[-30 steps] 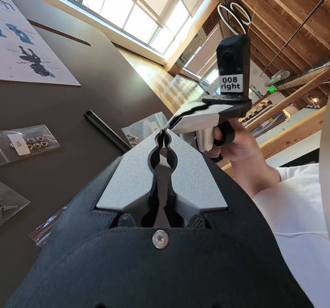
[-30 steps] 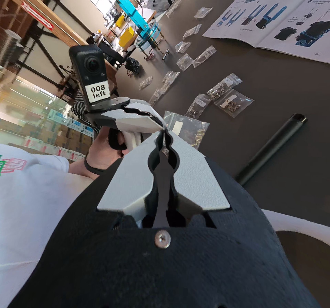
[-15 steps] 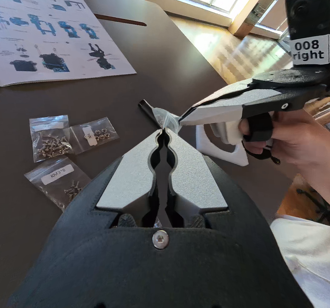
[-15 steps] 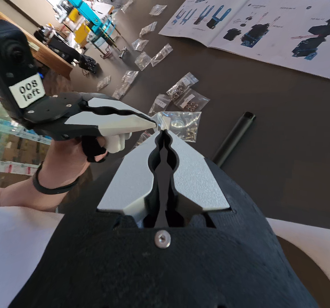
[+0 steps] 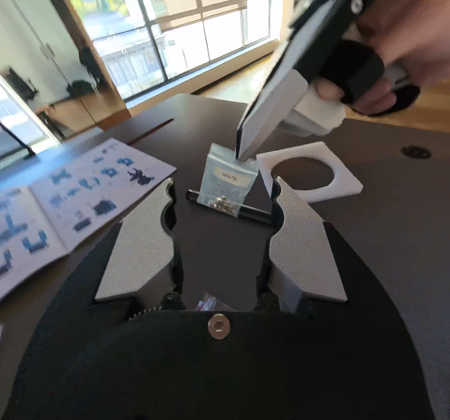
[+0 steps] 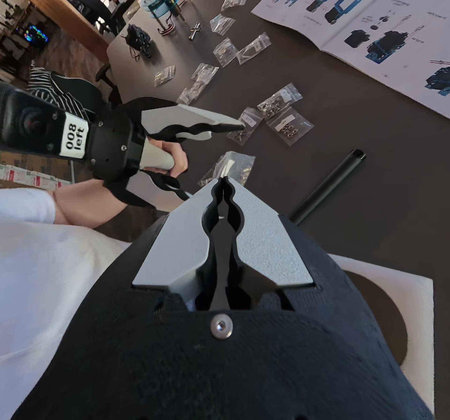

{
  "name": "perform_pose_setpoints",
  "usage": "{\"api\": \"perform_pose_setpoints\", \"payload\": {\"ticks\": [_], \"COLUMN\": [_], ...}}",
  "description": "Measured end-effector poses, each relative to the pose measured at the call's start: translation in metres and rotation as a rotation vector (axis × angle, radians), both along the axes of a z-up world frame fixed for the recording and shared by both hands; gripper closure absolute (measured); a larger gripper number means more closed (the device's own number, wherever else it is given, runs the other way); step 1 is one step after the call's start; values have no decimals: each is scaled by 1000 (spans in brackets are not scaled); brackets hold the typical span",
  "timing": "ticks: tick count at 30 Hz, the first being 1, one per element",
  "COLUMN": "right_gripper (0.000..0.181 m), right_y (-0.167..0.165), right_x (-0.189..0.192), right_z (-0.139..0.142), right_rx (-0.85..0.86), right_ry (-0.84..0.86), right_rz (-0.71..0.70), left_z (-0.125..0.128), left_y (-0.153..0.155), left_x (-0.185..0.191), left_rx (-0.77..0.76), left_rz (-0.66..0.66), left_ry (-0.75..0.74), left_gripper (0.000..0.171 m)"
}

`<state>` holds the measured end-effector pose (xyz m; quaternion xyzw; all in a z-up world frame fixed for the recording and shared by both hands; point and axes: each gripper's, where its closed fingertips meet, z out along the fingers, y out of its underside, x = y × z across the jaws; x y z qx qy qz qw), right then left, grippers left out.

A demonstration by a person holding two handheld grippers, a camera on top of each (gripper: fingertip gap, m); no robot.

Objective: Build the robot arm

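Left wrist view: left claw (image 5: 222, 189) spread wide, nothing between the fingers, hovering over the dark counter (image 5: 377, 250). Straight ahead of it hangs a small clear bag of screws (image 5: 227, 181) — pinched at its top edge by the right claw (image 5: 239, 157), which comes in steeply from upper right, held by a hand (image 5: 389, 50). Bag hangs upright, long axis roughly vertical, screws pooled at the bottom, white label across the middle. Behind the bag a black rod (image 5: 253, 211) lies crosswise on the counter; white foam square with a round hole (image 5: 309, 172) just right of it, open instruction booklet (image 5: 73, 201) off to the left. Right wrist view: right claw (image 6: 223, 180) closed, bag (image 6: 229, 167) poking out past its tips (corner grip, contact itself hard to see). Left claw (image 6: 227, 128) sits to the left and apart from the bag, parted; more bags of hardware (image 6: 287, 123) beyond on the counter, rod (image 6: 326, 186) to the right. Bag lies dead ahead of the left claw, nearer the right one.
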<state>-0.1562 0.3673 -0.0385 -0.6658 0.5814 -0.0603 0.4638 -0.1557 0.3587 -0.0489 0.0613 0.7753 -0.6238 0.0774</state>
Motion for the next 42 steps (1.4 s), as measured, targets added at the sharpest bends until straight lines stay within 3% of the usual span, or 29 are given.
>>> {"api": "perform_pose_setpoints", "payload": {"ticks": [3,5,12,22,26,29,33,37,41,42], "right_gripper": [181,181,181,178,148,131,116,119,141,155], "right_y": [1,-1,-16,-31,-43,-50,-42,-43,-53,-56], "right_x": [-9,-13,-24,-26,-43,-70,-81,-87,-105,-111], "right_z": [6,7,5,6,16,0,4,19,16,14], "right_rx": [3,-6,-22,85,61,-6,162,211,213,227], "right_ry": [25,43,77,47,-158,-344,-518,-622,-616,-611], "right_rz": [23,30,-18,-73,16,117,136,145,170,184], "left_z": [6,8,13,11,13,22,35,46,46,46], "left_y": [-10,-15,-21,-36,-41,-44,-51,-64,-81,-85], "left_x": [-16,-23,-32,-40,-49,-63,-89,-110,-132,-138], "left_rx": [-18,-18,-50,5,-4,-43,-66,-93,-108,-116], "left_rz": [-86,-125,-169,-177,-217,-299,-432,-473,-474,-477], "left_ry": [-87,-102,-70,-92,105,301,466,524,560,572], "left_gripper": [102,117,141,146,150,150,152,153,153,153]}}
